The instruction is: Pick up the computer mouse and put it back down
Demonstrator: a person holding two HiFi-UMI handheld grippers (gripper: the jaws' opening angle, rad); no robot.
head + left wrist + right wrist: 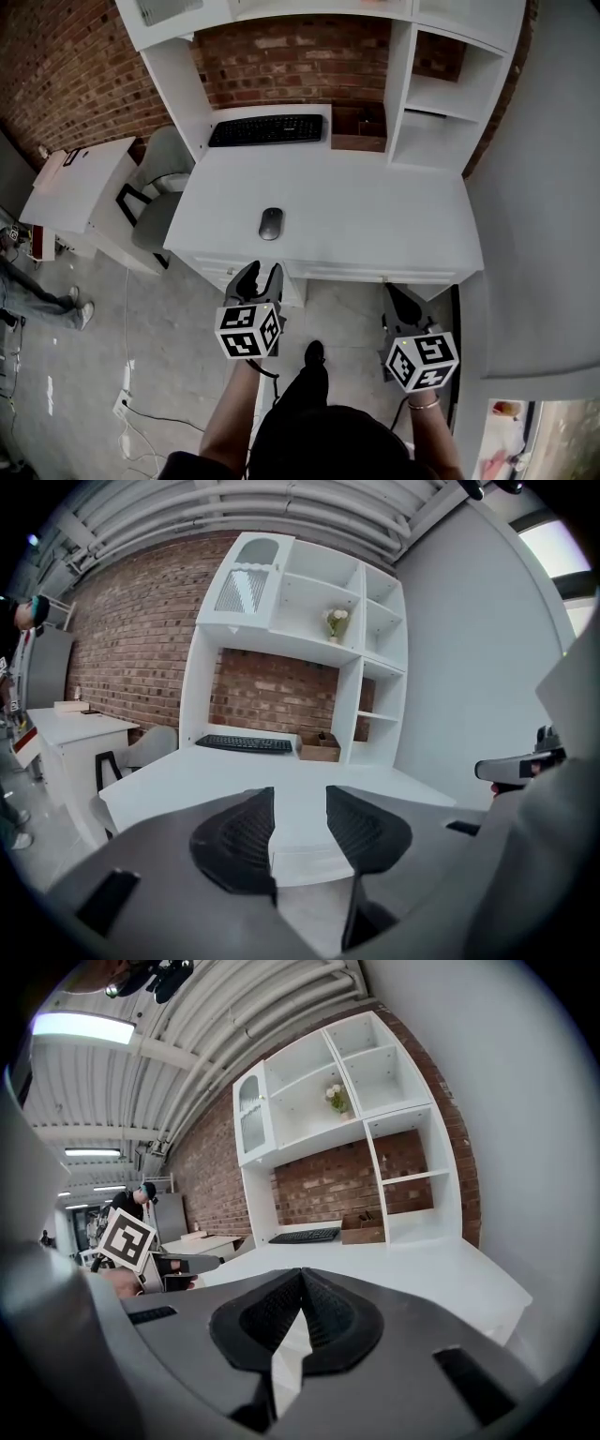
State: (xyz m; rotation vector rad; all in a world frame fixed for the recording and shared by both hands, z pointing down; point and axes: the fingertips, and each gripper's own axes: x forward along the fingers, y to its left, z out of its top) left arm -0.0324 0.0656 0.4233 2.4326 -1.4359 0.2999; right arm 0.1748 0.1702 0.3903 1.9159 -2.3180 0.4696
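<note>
The dark grey computer mouse [271,223] lies on the white desk [375,216], near its front edge and left of centre. My left gripper [260,277] hovers just in front of the desk edge, short of the mouse, pointing toward it. In the left gripper view its jaws [300,803] stand apart with only the desk edge showing between them; the mouse is hidden there. My right gripper [401,302] hangs in front of the desk's right part. In the right gripper view its pads [301,1283] meet with nothing between them.
A black keyboard [266,129] and a wooden box [359,131] sit at the desk's back under white shelves [441,103]. A grey chair [159,192] and a white side table [75,187] stand left of the desk. A person's legs [28,291] show at far left.
</note>
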